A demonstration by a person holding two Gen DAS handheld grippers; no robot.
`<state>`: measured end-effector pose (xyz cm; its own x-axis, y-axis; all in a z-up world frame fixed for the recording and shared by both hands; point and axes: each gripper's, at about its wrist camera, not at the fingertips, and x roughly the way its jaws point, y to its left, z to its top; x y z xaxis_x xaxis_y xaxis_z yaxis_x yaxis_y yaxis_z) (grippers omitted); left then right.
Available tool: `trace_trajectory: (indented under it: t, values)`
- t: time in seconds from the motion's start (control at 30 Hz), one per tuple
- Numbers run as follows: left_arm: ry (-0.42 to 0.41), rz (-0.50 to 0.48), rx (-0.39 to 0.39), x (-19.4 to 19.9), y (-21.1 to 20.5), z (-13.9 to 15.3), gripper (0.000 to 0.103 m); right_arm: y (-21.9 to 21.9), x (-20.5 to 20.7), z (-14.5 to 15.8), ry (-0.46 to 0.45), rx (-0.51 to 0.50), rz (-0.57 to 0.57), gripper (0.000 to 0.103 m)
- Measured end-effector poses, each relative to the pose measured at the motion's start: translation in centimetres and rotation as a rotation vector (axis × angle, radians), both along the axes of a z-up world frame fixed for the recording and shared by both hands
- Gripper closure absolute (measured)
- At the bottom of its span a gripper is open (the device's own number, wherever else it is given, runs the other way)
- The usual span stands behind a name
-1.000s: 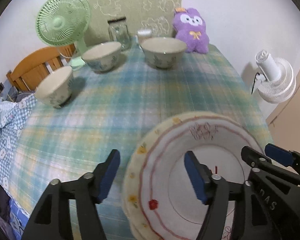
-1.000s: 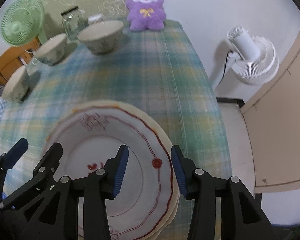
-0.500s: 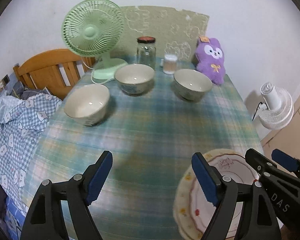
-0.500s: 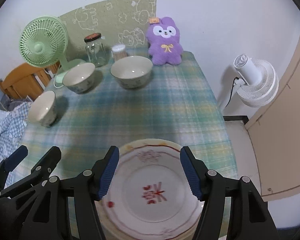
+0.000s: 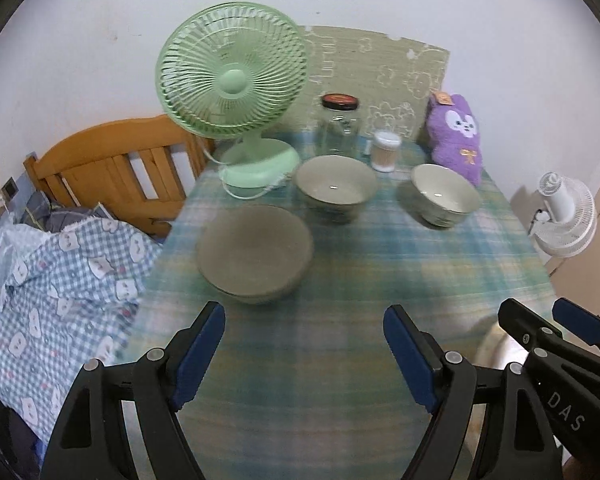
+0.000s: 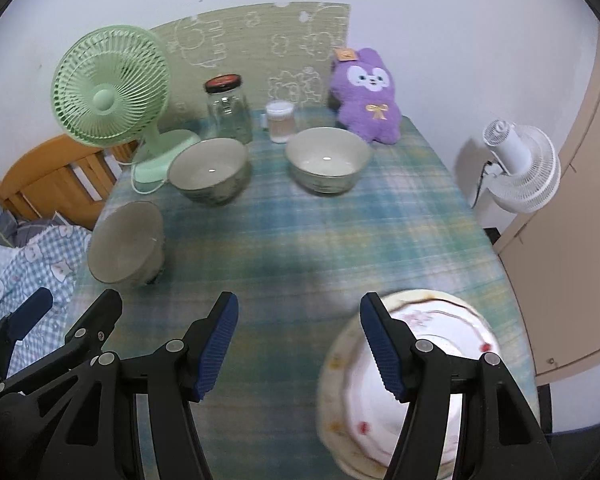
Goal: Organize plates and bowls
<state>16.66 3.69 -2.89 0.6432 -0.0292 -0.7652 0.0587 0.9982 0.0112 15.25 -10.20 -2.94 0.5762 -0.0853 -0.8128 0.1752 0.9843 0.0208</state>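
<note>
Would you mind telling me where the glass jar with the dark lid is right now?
The glass jar stands at the table's far edge, between the green fan and the small white-lidded container, just behind the middle bowl.

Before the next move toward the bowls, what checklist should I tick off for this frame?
1. Left gripper open and empty: ok.
2. Right gripper open and empty: ok.
3. Red-trimmed floral plates stacked flat on the plaid tablecloth: ok, though near the table's edge.
4. Three beige ceramic bowls, near-left, middle, far-right, upright and apart: ok.
5. Path from left gripper to the near-left bowl unobstructed: ok.
6. Bowls clean inside: cannot tell, blurred.
</note>
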Motion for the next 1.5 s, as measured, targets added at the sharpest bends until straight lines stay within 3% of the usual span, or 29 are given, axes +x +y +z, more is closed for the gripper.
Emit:
trace_trajectory:
  t: [0.47, 0.87, 0.93, 1.0, 1.07, 1.27, 1.5]
  values:
    - [-0.017, 0.028, 0.028, 6.1, 7.0, -2.5, 0.025, 7.9, 6.8, -2.8, -0.009, 0.007, -0.010, 0.036]
    - [0.030, 0.045, 0.058, 10.5, 8.4, -6.1, 0.039, 10.2, 11.3, -6.6, 0.034, 0.011, -0.015, 0.037]
    - [0.037, 0.034, 0.056, 11.1, 8.4, -6.7, 0.041, 10.4, 11.7, -7.1, 0.037, 0.029, -0.005, 0.048]
    - [0.046, 0.024, 0.045, 11.7, 8.4, -7.2, 0.050, 10.8, 12.3, -7.7, 0.056, 0.047, 0.012, 0.056]
    - [0.055, 0.029, 0.044, 12.2, 8.6, -7.7, 0.060, 11.1, 12.8, -8.2, 0.062, 0.032, 0.011, 0.057]
    - [0.090, 0.037, 0.024, 13.1, 9.1, -8.7, 0.068, 11.8, 13.7, -8.9, 0.069, 0.022, 0.029, 0.063]
    - [0.135, 0.010, 0.002, 13.8, 9.4, -9.6, 0.083, 12.5, 14.3, -9.2, 0.077, 0.038, 0.085, 0.088]
